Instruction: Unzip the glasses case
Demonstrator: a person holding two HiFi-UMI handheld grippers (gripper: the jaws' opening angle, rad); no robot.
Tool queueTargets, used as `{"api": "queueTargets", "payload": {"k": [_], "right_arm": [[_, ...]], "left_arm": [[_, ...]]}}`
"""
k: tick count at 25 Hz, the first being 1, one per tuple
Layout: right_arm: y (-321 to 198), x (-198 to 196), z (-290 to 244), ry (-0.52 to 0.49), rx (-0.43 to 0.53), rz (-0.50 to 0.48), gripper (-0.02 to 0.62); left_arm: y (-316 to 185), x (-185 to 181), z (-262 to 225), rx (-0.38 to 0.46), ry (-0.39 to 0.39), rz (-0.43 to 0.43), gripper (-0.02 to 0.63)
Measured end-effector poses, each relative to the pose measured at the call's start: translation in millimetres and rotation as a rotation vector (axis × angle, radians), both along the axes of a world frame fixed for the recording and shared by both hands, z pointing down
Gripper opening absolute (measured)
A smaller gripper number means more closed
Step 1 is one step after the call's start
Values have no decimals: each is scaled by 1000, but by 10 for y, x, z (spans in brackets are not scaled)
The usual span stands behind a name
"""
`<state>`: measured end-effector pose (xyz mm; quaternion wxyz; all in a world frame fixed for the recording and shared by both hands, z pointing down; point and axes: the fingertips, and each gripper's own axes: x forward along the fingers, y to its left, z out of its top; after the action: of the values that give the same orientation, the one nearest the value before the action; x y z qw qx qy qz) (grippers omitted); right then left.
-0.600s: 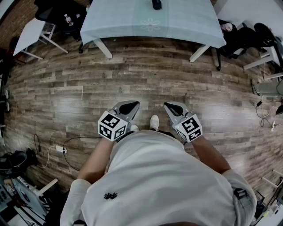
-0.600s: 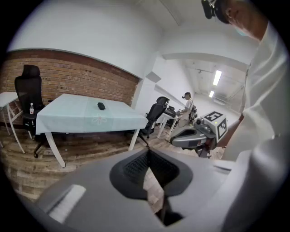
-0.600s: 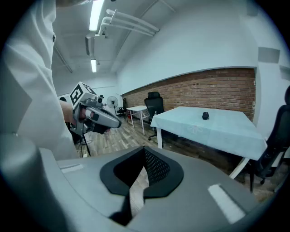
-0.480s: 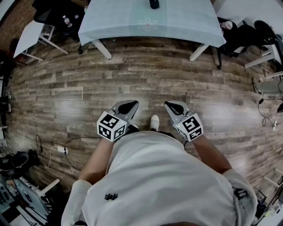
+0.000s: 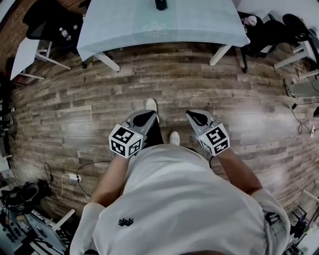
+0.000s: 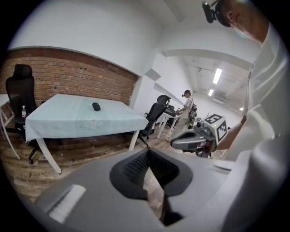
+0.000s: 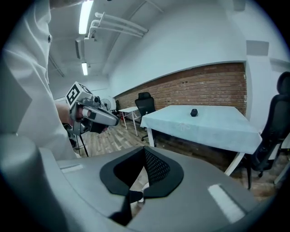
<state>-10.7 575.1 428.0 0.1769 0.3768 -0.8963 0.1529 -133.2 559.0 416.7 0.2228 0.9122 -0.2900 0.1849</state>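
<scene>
Both tools sit low at the person's waist, well short of the target. The left hand-held gripper [image 6: 148,150] is clenched: its two dark ribbed pads meet at the tip with nothing between them, only a sliver of wooden floor [image 5: 174,84] showing through the slot behind. The right hand-held gripper [image 7: 144,149] is the same, pads pressed together at the tip and holding nothing. From the head view the two point forward side by side over the floor, apart from each other, each with its marker cube facing up.

The glasses case [image 5: 161,5], small and dark, lies across the room on the counter [image 5: 199,20], which is draped in a pale blue cloth with a faint flower print. The case rests near the middle of that cloth, far from both tools, with open floor between; whether its zip is done up cannot be made out at this range.

One white shoe [image 5: 151,104] is planted farther forward than the other [image 5: 174,138]. A black office chair [image 6: 21,84] stands at the counter's far-left end against a brick wall [image 6: 77,77].
</scene>
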Motion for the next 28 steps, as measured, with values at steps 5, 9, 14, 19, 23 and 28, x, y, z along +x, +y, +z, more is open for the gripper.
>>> {"api": "queueTargets", "payload": {"k": [5, 9, 14, 19, 23, 28], "right_arm": [[-461, -41, 19, 32, -5, 25, 0], [-957, -79, -82, 62, 6, 60, 0], [-1666, -238, -161, 78, 2, 94, 2], [-2294, -422, -174, 101, 2, 115, 2], [-2619, -463, -145, 93, -25, 144, 18], [-3042, -419, -111, 107, -32, 138, 18]], "left_arm": [[-555, 17, 108, -7, 38, 36, 57], [-1139, 65, 120, -7, 47, 88, 57], [-1869, 42, -54, 40, 72, 162, 65], [-2459, -225, 14, 19, 92, 190, 78], [-2773, -403, 93, -17, 105, 170, 81], [-3119, -435, 143, -32, 106, 146, 81]]}}
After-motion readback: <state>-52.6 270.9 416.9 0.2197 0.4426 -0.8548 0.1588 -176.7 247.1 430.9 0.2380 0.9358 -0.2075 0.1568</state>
